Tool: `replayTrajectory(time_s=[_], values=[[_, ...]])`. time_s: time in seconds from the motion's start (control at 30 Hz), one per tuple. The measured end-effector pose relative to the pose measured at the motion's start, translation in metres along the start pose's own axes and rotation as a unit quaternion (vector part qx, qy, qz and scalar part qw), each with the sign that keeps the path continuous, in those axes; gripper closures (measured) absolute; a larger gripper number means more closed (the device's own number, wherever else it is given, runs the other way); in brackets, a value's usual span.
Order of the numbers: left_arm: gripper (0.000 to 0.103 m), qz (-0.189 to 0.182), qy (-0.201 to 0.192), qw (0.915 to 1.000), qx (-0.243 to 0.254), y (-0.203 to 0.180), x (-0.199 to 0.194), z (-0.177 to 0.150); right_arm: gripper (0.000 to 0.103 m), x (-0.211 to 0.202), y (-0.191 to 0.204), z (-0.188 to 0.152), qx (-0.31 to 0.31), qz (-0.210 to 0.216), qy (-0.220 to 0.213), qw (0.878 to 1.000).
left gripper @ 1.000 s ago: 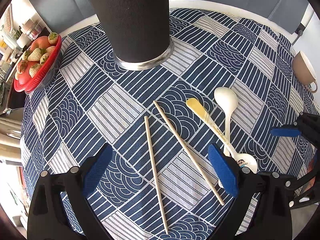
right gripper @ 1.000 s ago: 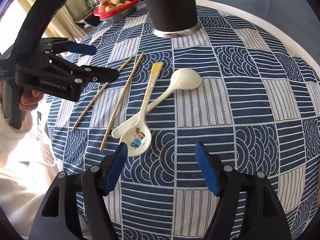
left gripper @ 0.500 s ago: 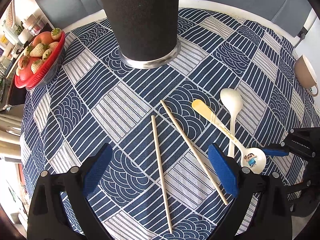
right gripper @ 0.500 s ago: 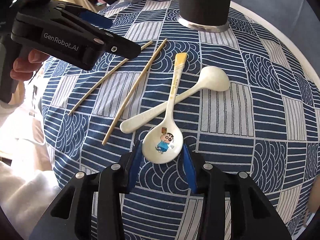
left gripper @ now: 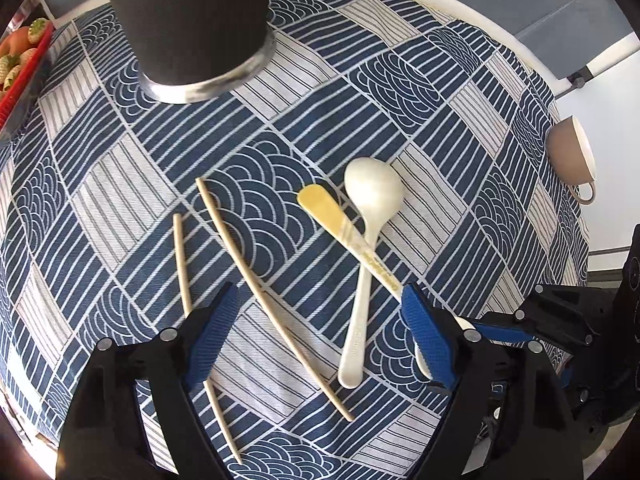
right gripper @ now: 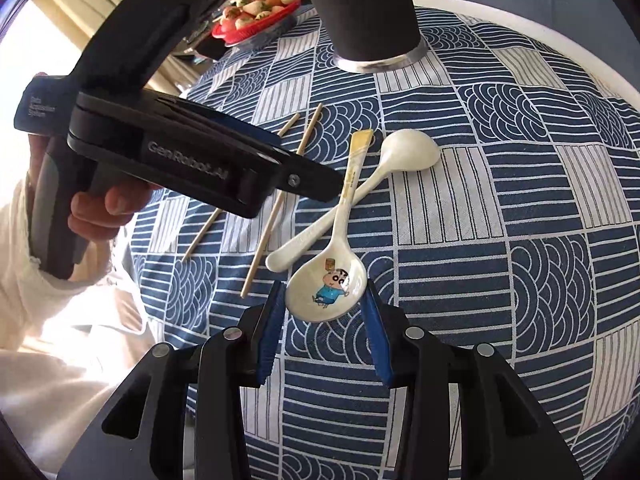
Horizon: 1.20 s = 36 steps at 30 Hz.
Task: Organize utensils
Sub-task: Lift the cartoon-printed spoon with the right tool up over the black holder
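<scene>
1. Two grippers, two different jobs right now. Your right gripper (right gripper: 325, 320) has its blue pads pressed on either side of the cartoon spoon (right gripper: 326, 282) bowl, so it's clamped on the wide end, probably because the handle is crossed with the other spoon.
2. That plain white spoon (right gripper: 408, 150) lies ahead of those fingers, its handle under the cartoon one's. Lifting could drag it, so go easy.
3. Your left gripper (left gripper: 320, 334) is spread wide, gripping nothing, low over the cloth. One chopstick (left gripper: 272, 300) runs between its fingers; the other chopstick (left gripper: 182, 256) passes under the left finger.
4. The black holder (left gripper: 188, 20) stands far ahead of both grippers, likely where it all ends up.
</scene>
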<state>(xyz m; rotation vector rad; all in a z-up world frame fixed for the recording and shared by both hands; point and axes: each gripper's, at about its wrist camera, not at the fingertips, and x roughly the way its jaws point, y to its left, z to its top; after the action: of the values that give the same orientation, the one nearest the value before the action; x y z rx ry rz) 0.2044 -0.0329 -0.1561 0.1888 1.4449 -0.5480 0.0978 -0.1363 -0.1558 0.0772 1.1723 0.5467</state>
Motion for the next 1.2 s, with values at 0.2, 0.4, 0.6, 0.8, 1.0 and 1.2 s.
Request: replayTrajectory(time_s=[0.2,0.4,0.6,0.8,1.0,1.2], values=[[0.044,-0.018,0.017,0.9994,-0.025,-0.005,0.009,0.005,0.067,-0.003,0.006,0.000,-0.005,0.012,-0.011,1.000],[0.075,-0.012,0.001,0.9994,-0.032,-0.006,-0.001,0.009,0.069,0.000,0.016,0.000,-0.030,0.003,-0.004,1.000],[0.076,-0.008,-0.019,0.9984,-0.052,0.004,-0.018,0.006,0.070,0.001,0.021,0.006,-0.047,-0.002,-0.003,0.999],[0.076,0.005,-0.057,0.9967,-0.057,0.010,-0.050,0.003,0.074,-0.001,0.028,0.019,-0.068,-0.014,-0.007,0.998],[0.090,0.029,-0.105,0.9929,-0.049,0.008,-0.089,0.001,0.090,-0.012,0.034,0.033,-0.097,-0.041,-0.027,0.994],[0.091,0.042,-0.123,0.9904,-0.046,0.006,-0.102,-0.002,0.098,-0.021,0.034,0.044,-0.109,-0.048,-0.039,0.992]])
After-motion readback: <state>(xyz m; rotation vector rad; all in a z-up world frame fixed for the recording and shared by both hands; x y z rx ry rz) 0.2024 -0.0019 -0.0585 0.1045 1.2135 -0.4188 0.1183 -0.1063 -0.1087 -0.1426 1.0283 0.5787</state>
